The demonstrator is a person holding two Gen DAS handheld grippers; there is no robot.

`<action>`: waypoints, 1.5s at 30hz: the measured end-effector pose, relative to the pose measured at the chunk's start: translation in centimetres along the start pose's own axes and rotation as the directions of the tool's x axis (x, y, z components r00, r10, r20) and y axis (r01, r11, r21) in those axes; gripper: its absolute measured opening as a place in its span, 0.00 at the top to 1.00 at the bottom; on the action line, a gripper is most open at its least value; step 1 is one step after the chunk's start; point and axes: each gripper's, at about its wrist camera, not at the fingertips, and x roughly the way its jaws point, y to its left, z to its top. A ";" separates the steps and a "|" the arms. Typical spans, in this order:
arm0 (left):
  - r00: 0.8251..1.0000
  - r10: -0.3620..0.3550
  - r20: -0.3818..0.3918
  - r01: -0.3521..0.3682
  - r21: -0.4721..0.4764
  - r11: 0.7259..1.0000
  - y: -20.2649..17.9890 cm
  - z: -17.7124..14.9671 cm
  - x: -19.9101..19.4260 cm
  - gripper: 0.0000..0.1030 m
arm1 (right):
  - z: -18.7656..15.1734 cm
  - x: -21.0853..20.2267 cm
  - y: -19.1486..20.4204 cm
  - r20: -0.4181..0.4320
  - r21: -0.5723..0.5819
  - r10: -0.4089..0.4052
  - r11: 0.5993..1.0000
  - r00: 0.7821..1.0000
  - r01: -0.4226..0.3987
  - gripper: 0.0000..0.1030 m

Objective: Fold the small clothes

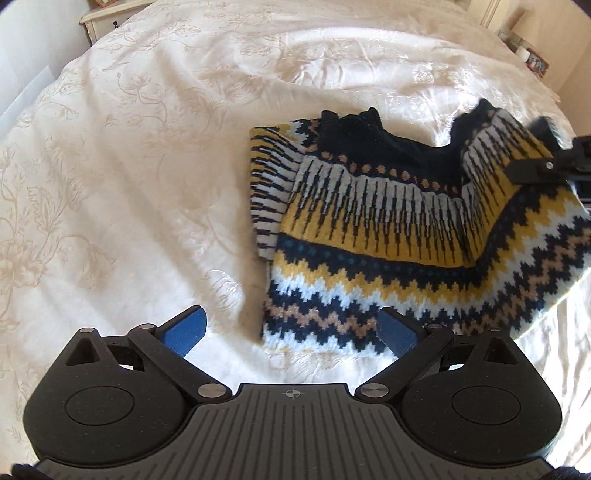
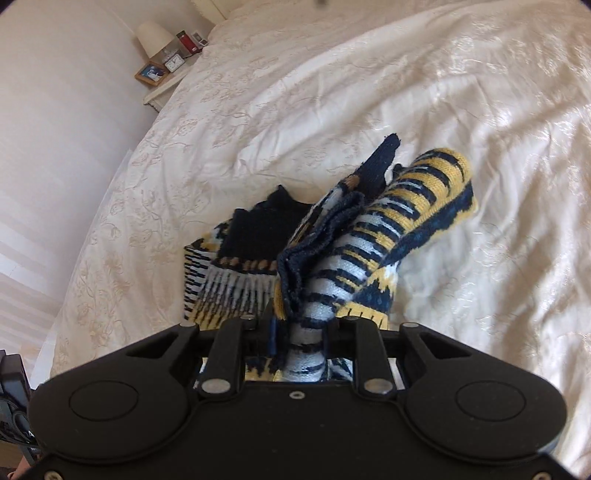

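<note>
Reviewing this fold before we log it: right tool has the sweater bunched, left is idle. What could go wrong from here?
1. The right tool clamps a thick bunched wad of the sweater, so layers may slip out unevenly mid-fold.
2. The left tool is open, off the hem; with nothing pinning it, the body may drag across the bedspread.
3. The left sleeve, already folded in, could be pulled loose.

1. Cream bedspread (image 1: 147, 155) with a floral damask pattern, wrinkled, covers most of both views.
2. Cream nightstand (image 1: 99, 16) with a dark knob, top-left corner of the left wrist view.
3. Second bedside table (image 2: 162, 92), right wrist view, against a pale wall (image 2: 55, 129).
4. On it: white lamp shade (image 2: 154, 37), wood-framed picture (image 2: 151, 73), small white clock (image 2: 173, 64), red item (image 2: 187, 42); details too small to tell.
</note>
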 end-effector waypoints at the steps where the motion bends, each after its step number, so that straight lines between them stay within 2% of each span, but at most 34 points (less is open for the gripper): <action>1: 1.000 -0.003 -0.002 0.003 -0.004 1.000 0.6 -0.2 -0.1 0.03 | 0.2 0.9 1.4 -0.010 -0.013 0.002 1.000 1.000 -0.002 0.70; 9: 0.999 -0.016 -0.044 0.014 -0.050 0.999 5.3 -1.5 0.3 0.03 | -0.2 8.8 8.3 -0.101 -0.084 -0.015 0.996 0.995 0.006 0.71; 15: 0.997 -0.019 -0.079 0.013 -0.076 0.997 7.5 -1.9 0.9 0.03 | -1.0 12.7 11.1 -0.155 -0.162 -0.110 0.983 0.982 0.085 0.71; 18: 0.994 -0.039 -0.099 0.029 -0.099 0.995 7.9 -2.0 1.4 0.03 | -1.5 13.9 12.4 -0.187 -0.234 -0.132 0.968 0.973 0.086 0.67; 20: 0.993 -0.052 -0.108 0.041 -0.104 0.994 7.9 -1.9 1.7 0.03 | -1.9 13.9 12.7 -0.185 -0.246 -0.078 0.969 0.980 0.031 0.57; 22: 0.992 -0.061 -0.109 0.050 -0.097 0.994 7.9 -1.7 1.7 0.03 | -1.9 13.3 12.4 -0.186 -0.211 0.024 0.975 0.982 -0.064 0.55; 24: 0.992 -0.067 -0.107 0.058 -0.085 0.995 7.7 -1.4 1.5 0.03 | -1.9 12.1 12.1 -0.161 -0.173 0.079 0.979 0.984 -0.107 0.55; 29: 0.995 -0.079 -0.066 0.077 -0.036 0.996 6.8 0.5 0.4 0.03 | -1.6 8.9 9.6 -0.055 -0.090 0.043 0.995 0.998 -0.048 0.55; 32: 0.996 -0.083 -0.027 0.083 0.008 0.997 5.6 2.4 -0.2 0.03 | -1.9 7.3 7.5 -0.001 -0.044 -0.034 0.998 0.999 0.034 0.55; 37: 0.992 -0.123 0.039 0.120 0.077 0.990 1.9 6.0 0.2 0.03 | -3.2 5.9 4.0 0.040 0.020 -0.153 0.988 0.987 0.152 0.55; 40: 0.988 -0.136 0.069 0.127 0.119 0.985 -0.6 7.3 1.1 0.03 | -4.0 5.4 2.6 0.060 0.050 -0.209 0.977 0.976 0.206 0.38; 42: 0.989 -0.125 0.082 0.112 0.150 0.982 -2.3 7.9 2.2 0.03 | -4.3 5.3 2.1 0.076 0.063 -0.229 0.972 0.971 0.224 0.32; 45: 0.993 -0.098 0.072 0.084 0.179 0.980 -3.7 8.2 4.3 0.03 | -4.5 5.2 1.6 0.087 0.072 -0.239 0.970 0.967 0.234 0.12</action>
